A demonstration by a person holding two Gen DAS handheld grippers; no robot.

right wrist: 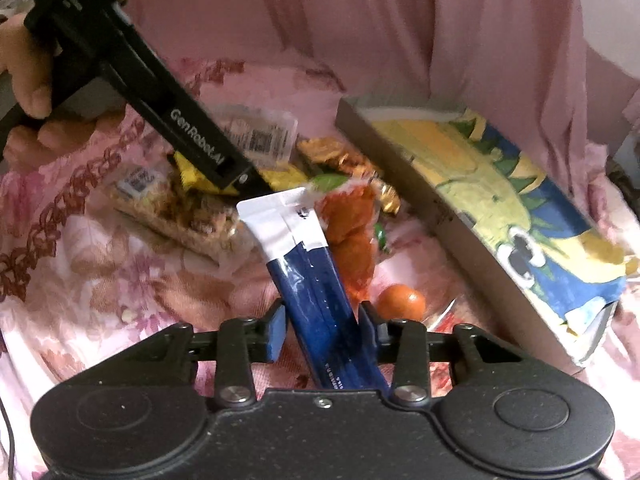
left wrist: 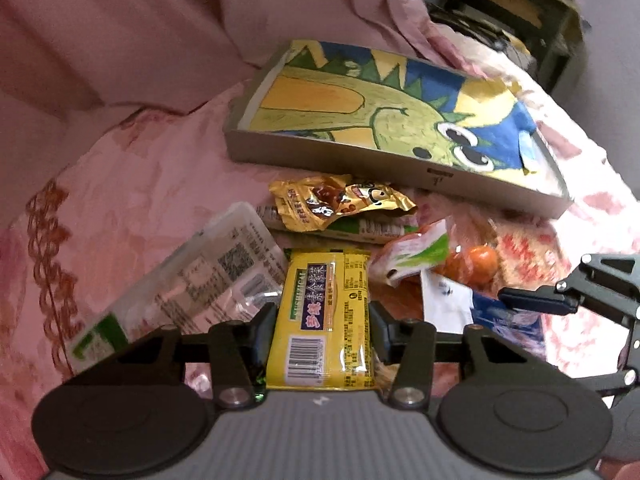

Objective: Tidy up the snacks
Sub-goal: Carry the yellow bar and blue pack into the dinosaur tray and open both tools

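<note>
My left gripper (left wrist: 322,322) is shut on a yellow snack packet (left wrist: 326,320), its fingers pressed on both sides. My right gripper (right wrist: 322,330) is closed around a blue and white snack packet (right wrist: 310,280), which stands tilted between the fingers. A shallow grey box (left wrist: 332,156) with a green dinosaur picture lies beyond the snack pile; it also shows in the right wrist view (right wrist: 440,208). A gold packet (left wrist: 340,200), a clear cereal bag (left wrist: 208,276) and a bag of orange fruits (left wrist: 460,264) lie on the pink floral bedspread (left wrist: 140,184).
A pink curtain (left wrist: 120,40) hangs behind the bed. A dark shelf unit (left wrist: 516,8) stands at the far right. My left gripper's body (right wrist: 132,80) crosses the upper left of the right wrist view, with the hand (right wrist: 28,92) on it.
</note>
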